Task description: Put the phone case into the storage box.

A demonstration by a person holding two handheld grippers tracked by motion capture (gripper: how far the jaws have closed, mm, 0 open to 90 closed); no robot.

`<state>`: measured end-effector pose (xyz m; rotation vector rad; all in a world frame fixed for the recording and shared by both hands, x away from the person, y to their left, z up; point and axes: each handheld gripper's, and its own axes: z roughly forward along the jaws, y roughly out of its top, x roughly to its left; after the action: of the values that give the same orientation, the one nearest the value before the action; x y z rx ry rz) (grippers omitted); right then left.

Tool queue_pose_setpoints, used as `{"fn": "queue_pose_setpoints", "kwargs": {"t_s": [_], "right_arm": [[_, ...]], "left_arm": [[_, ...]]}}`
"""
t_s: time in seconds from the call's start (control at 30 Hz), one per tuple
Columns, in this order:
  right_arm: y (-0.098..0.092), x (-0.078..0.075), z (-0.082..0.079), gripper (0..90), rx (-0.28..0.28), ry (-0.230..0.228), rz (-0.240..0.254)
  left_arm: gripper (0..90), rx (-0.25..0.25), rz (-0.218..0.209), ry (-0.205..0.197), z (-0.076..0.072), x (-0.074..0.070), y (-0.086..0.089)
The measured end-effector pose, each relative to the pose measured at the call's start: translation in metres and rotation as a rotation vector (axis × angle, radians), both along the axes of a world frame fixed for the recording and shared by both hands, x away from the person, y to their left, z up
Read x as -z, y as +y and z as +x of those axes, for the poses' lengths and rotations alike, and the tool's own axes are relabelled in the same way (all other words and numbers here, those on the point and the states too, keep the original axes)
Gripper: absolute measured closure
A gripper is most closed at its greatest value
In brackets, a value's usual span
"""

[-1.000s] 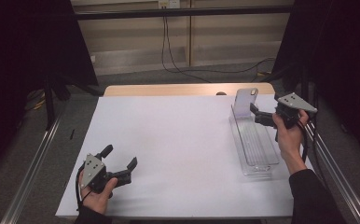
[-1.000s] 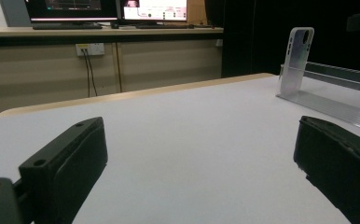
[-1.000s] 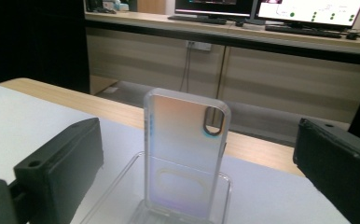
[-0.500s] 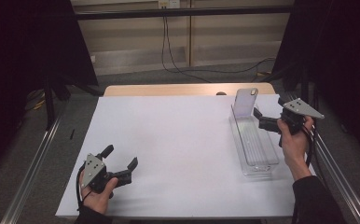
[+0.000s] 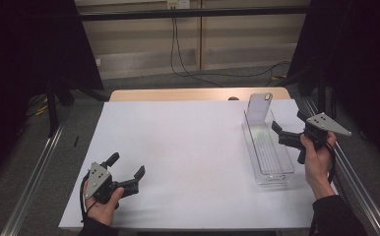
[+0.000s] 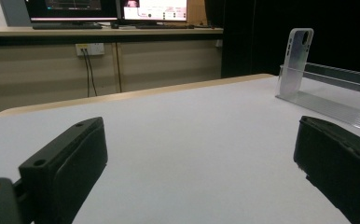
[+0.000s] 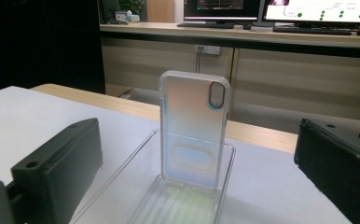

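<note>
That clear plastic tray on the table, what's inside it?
A clear phone case stands upright at the far end of the clear tray, leaning on its end wall. The rest of the tray looks empty; its ribbed floor shows through.

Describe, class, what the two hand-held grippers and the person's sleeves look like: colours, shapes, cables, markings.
Both are black, with two blocky jaws. The left hand-held gripper and the right hand-held gripper each carry a grey three-cornered plate dotted with small holes. Up close, each jaw shows a small round hole near its tip. A dark cable loops from each. The sleeves are dark.
</note>
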<state>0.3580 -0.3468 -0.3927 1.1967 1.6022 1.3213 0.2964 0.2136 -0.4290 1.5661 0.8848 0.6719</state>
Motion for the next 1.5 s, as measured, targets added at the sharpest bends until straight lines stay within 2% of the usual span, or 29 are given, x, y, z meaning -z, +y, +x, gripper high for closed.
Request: {"fn": "queue_pose_setpoints", "kwargs": {"t_s": [0.33, 0.37, 0.5, 0.57, 0.63, 0.7, 1.07, 1.37, 1.5], "right_arm": [[0.004, -0.007, -0.019, 0.2, -0.029, -0.022, -0.020], [0.004, -0.008, -0.021, 0.2, -0.025, -0.024, -0.016], [0.004, -0.006, -0.031, 0.4, -0.017, -0.019, -0.016], [0.004, -0.004, -0.036, 0.5, -0.019, -0.016, -0.035], [0.003, -0.003, -0.040, 0.5, -0.016, -0.016, -0.026], [0.002, -0.003, -0.045, 0.1, -0.002, -0.014, -0.039], [0.001, 0.005, -0.074, 0.0, 0.023, -0.014, -0.054], [-0.003, 0.017, -0.092, 0.0, 0.072, 0.006, -0.017], [-0.002, 0.021, -0.099, 0.0, 0.068, -0.002, -0.003]], "left_arm": [[2.7, 0.001, -0.002, 0.000, -0.002, 0.000, 0.001], [2.7, 0.003, 0.007, -0.003, -0.002, 0.000, 0.001], [2.6, 0.006, 0.000, 0.006, -0.004, 0.001, 0.001], [2.4, 0.006, 0.010, 0.003, -0.004, 0.000, 0.001], [2.5, 0.012, 0.008, 0.007, -0.005, 0.001, 0.000], [2.6, 0.014, 0.016, 0.008, -0.006, 0.001, 0.000], [2.7, -0.005, 0.008, 0.016, -0.013, 0.001, 0.006], [2.7, -0.019, 0.016, 0.022, -0.016, 0.001, 0.007], [2.7, -0.021, 0.016, 0.023, -0.017, 0.002, 0.008]]}}
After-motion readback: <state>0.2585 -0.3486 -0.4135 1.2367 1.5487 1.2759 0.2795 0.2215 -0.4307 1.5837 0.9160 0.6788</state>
